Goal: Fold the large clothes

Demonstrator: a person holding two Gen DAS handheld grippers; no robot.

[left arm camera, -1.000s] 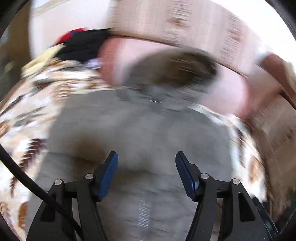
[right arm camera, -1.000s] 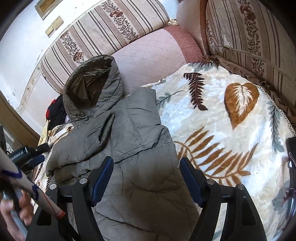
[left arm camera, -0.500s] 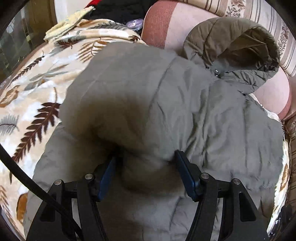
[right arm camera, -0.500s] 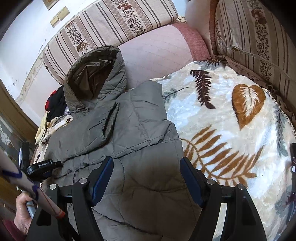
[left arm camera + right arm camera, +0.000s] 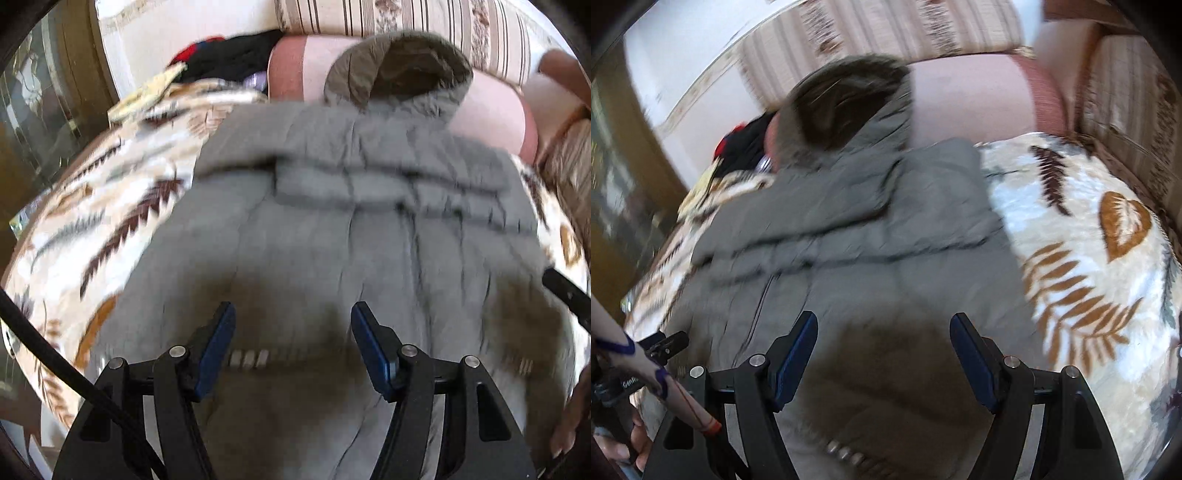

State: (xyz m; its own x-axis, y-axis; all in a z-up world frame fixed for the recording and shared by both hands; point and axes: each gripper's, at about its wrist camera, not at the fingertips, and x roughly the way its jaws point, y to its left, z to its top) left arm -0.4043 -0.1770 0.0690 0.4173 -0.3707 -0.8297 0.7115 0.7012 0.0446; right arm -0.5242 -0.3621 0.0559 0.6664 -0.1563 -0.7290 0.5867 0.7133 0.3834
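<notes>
A grey-green hooded puffer jacket (image 5: 351, 240) lies spread on a leaf-print blanket, its hood (image 5: 399, 70) resting against the pink cushion. One sleeve (image 5: 369, 177) is laid across the chest. My left gripper (image 5: 291, 314) hovers open over the jacket's lower body, with nothing between its blue pads. In the right wrist view the same jacket (image 5: 886, 240) fills the middle, hood (image 5: 842, 103) at the top. My right gripper (image 5: 882, 321) is also open above the lower body and holds nothing. Both views are motion-blurred.
The leaf-print blanket (image 5: 1089, 258) covers the sofa seat, with bare blanket to the jacket's right. Striped back cushions (image 5: 406, 22) and a pink cushion (image 5: 971, 99) stand behind. Dark and red clothes (image 5: 229, 59) are piled at the far left. A hand (image 5: 617, 443) holds the left gripper's handle.
Half a second ago my left gripper had the sleeve between its fingers. The sleeve now lies across the chest and the gripper has drawn back, empty. The right gripper shifted sideways and rolled.
</notes>
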